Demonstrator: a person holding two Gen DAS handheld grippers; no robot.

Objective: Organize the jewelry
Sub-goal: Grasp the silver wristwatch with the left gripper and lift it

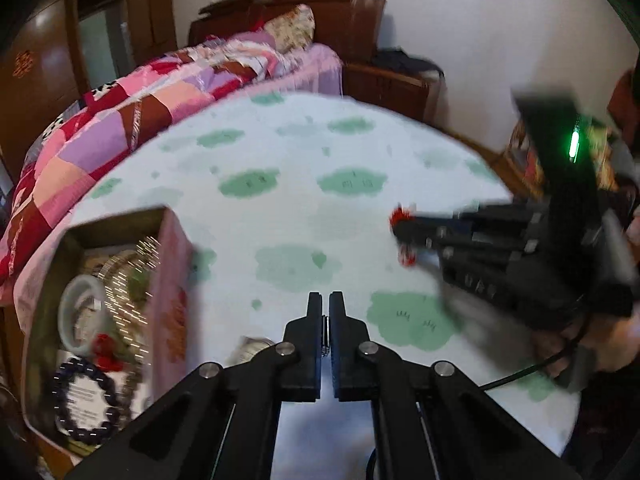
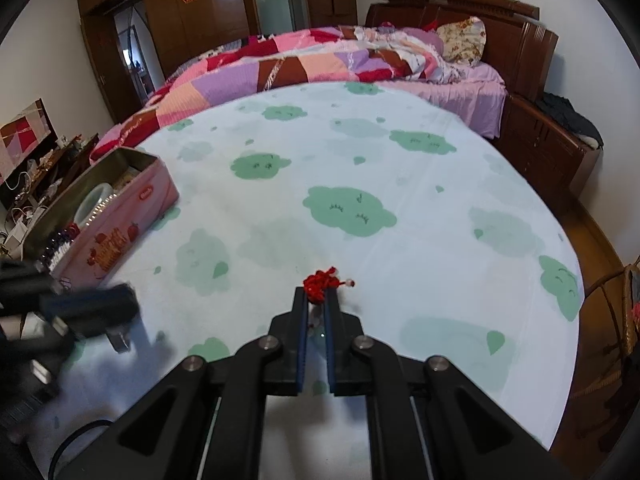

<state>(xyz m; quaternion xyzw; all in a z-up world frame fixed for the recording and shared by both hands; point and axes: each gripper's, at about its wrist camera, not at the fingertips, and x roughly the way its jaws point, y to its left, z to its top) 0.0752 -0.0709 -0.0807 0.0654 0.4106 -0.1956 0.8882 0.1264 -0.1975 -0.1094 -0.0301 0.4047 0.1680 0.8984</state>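
Right claw (image 2: 318,300) is gripping a red knotted cord ornament (image 2: 322,278), its knot protruding just beyond the tips above the tabletop (image 2: 400,160). Left claw (image 1: 325,306) is standing closed and apparently empty. The pink tin (image 2: 132,208), already holding bracelets, is sitting well left of the right claw. Judged step: carrying the ornament; next, crossing left and releasing inside the tin.

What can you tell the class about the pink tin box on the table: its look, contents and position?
The pink tin box is a rectangular, open, lidless metal tin with biscuit and strawberry pictures on its side. It sits flat on the cloud-patterned tablecloth near the table's left edge. Inside lie a pale jade-like bangle, a dark beaded bracelet, a sparkling chain and something red. Nothing grips it.
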